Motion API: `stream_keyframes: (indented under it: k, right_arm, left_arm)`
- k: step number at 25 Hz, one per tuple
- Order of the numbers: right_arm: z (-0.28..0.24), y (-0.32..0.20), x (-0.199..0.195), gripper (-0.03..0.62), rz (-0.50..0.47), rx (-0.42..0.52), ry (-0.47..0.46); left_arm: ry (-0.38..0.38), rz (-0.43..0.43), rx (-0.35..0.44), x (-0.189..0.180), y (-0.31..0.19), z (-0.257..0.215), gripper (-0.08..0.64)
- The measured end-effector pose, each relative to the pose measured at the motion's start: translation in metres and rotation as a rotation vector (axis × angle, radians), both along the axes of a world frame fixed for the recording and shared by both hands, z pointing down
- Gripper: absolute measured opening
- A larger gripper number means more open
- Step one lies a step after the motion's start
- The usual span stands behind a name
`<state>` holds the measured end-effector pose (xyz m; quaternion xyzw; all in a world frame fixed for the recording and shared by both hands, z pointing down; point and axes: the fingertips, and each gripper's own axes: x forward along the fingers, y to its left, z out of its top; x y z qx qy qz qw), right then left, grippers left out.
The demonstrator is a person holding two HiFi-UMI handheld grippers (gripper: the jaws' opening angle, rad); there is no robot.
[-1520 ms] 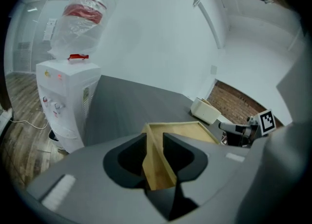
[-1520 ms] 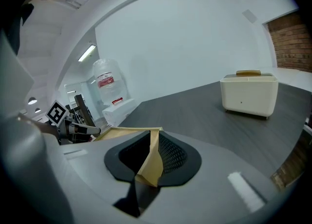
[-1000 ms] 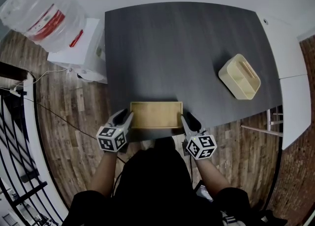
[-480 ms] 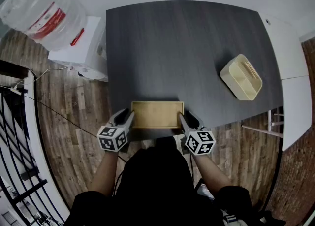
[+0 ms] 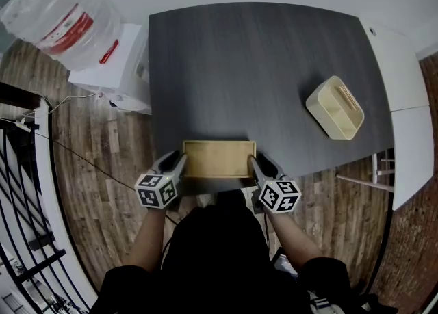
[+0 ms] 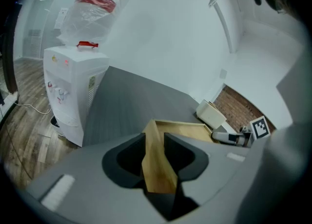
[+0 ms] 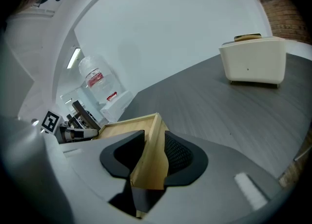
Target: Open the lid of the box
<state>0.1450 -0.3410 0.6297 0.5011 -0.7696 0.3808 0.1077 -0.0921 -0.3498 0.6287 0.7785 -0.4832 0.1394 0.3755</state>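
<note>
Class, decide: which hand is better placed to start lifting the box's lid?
Neither clearly: left tongs and right tongs have both just been closing, each pinching one end of the wooden box. Mirrored grips suggest lifting with both together.

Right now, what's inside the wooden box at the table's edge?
Only the lid of the wooden box shows, flat with a raised rim. It covers the inside, so nothing in there can be seen.

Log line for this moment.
left gripper: jaws just closing on box left end | right gripper: jaws just closing on its right end | box: on table
</note>
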Motion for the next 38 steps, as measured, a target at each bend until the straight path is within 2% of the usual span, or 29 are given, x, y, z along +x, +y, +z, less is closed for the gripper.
stream_keyframes:
  k: [8,14,28,38]
  right_arm:
    - [0.000,-0.001,0.008,0.129,-0.005,-0.015,0.033]
    - [-0.002,0.000,0.022,0.069,0.021,-0.012,0.026]
    - [-0.002,0.000,0.065,0.054,0.136,-0.012,0.045]
    - [-0.002,-0.001,0.080,0.051,0.154,-0.013,0.069]
  left_arm:
    - [-0.015,-0.011,-0.005,-0.001,-0.001,0.000,0.118]
    - [-0.032,-0.017,-0.006,-0.002,-0.001,0.000,0.118]
    - [-0.048,-0.017,0.003,0.001,-0.001,-0.002,0.060]
    - [-0.050,-0.029,-0.002,-0.001,-0.002,-0.001,0.044]
